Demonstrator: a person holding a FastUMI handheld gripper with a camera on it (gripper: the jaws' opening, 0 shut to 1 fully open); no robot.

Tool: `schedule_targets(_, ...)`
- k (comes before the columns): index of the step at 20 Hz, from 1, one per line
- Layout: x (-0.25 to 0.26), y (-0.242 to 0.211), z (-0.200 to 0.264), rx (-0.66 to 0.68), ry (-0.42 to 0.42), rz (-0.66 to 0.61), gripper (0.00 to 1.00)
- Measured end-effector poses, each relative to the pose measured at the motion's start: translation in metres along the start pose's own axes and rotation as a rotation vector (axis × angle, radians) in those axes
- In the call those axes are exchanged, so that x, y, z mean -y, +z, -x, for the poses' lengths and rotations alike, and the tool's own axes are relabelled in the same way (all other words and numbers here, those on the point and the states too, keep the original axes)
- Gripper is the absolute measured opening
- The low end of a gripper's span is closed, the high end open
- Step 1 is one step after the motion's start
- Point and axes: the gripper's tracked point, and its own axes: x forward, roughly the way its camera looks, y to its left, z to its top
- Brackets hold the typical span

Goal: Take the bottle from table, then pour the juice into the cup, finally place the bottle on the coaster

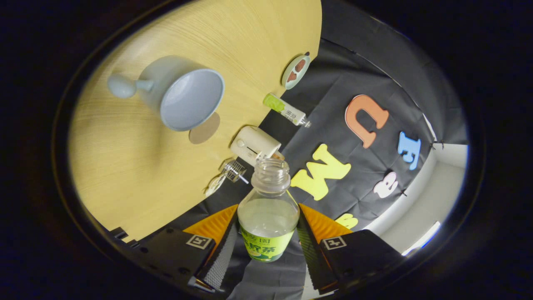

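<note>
A recording booth: black cloth wall point(333, 104) behind a wooden table point(137, 166).

Open wooden table point(137, 166) at lower left offers free passage; cup point(183, 96) occupies upper left; small bottle point(287, 110), white box point(255, 144) and coaster point(295, 71) crowd the centre edge.

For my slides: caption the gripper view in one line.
Gripper shut on open juice bottle, tilted, blue cup beyond.
</note>
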Motion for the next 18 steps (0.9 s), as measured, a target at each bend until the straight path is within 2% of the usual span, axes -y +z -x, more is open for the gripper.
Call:
schedule_targets(7, 0.016, -0.007, 0.003, -0.017, -0.029, -0.001, 0.82)
schedule_targets(13, -0.001, -0.006, -0.002, -0.014, 0.009, -0.036, 0.82)
schedule_targets(18, -0.023, 0.011, -0.001, 0.046, 0.055, -0.095, 0.82)
